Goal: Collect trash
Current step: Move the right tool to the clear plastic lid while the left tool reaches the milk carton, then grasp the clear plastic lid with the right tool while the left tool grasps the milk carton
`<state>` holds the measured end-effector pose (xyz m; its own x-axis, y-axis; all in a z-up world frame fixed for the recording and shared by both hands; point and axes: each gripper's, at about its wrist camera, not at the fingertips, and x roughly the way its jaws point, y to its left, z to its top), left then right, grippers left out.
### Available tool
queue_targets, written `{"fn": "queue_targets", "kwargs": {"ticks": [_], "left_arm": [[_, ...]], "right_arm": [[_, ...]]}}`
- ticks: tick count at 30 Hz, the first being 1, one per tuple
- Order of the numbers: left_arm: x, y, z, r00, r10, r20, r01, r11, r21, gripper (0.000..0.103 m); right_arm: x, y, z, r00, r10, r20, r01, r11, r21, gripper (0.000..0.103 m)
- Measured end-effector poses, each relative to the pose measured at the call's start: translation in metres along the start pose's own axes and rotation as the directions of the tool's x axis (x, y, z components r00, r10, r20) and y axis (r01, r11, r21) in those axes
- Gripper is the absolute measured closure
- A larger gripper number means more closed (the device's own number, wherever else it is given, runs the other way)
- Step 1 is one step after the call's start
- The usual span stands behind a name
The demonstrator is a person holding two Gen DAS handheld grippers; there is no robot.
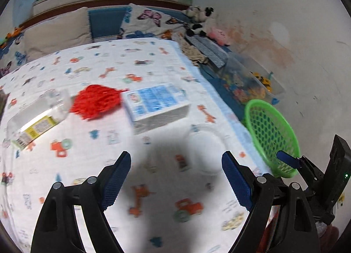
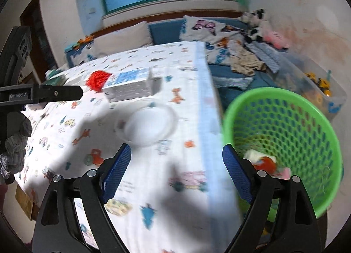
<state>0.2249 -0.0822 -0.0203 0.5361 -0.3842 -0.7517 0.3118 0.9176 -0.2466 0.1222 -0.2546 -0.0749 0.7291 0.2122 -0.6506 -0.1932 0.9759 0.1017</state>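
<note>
Four pieces of rubbish are lying on the cloth-covered table (image 1: 153,209): a clear plastic cup (image 2: 149,125) tipped on its side nearest us, a white and blue carton (image 1: 156,104) beyond it, a red mesh wad (image 1: 96,103) touching the carton's left end, and a clear packet (image 1: 37,121) with a yellow label farther left. Off the table's right edge, a green basket (image 2: 329,143) is sitting with a few scraps already in its bottom, so the collecting looks partly done. Both tongs are hovering spread and pinching nothing: the left gripper (image 1: 176,165) above the near cloth, the right gripper (image 2: 176,158) over the table's right edge, just beside the basket. Judging by this, a fresh reach is being lined up; the cup is closest, and taking it would mean closing on its thin wall without crushing it.
</note>
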Motion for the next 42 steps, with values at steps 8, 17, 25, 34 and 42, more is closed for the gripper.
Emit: {"fn": "queue_targets", "kwargs": {"ticks": [8,17,25,34,42], "left_arm": [[-0.009,0.035,-0.008,1.0,0.023,-0.001,-0.023,0.999,-0.027,0.021],[-0.011,0.054,-0.011,1.0,0.022,-0.014,-0.022,1.0,-0.01,0.021],[0.0,0.041,0.003,0.999,0.032,-0.017,-0.029,0.993,0.114,0.021],[0.026,0.02,0.034,0.998,0.045,-0.043,-0.03,0.956,0.293,0.021],[0.06,0.0,0.066,0.997,0.032,-0.069,0.002,0.894,0.447,0.018]], "right_arm": [[0.04,0.03,0.011,0.997,0.046,-0.062,-0.049,0.998,-0.042,0.013],[0.079,0.042,0.018,0.992,0.013,-0.127,-0.022,0.997,-0.07,0.009],[0.095,0.041,0.021,0.989,0.008,-0.15,-0.018,0.998,-0.064,0.009],[0.083,0.033,0.025,0.991,0.027,-0.128,-0.033,0.998,-0.049,0.016],[0.053,0.024,0.029,0.996,0.022,-0.085,-0.026,0.998,-0.05,0.016]]}}
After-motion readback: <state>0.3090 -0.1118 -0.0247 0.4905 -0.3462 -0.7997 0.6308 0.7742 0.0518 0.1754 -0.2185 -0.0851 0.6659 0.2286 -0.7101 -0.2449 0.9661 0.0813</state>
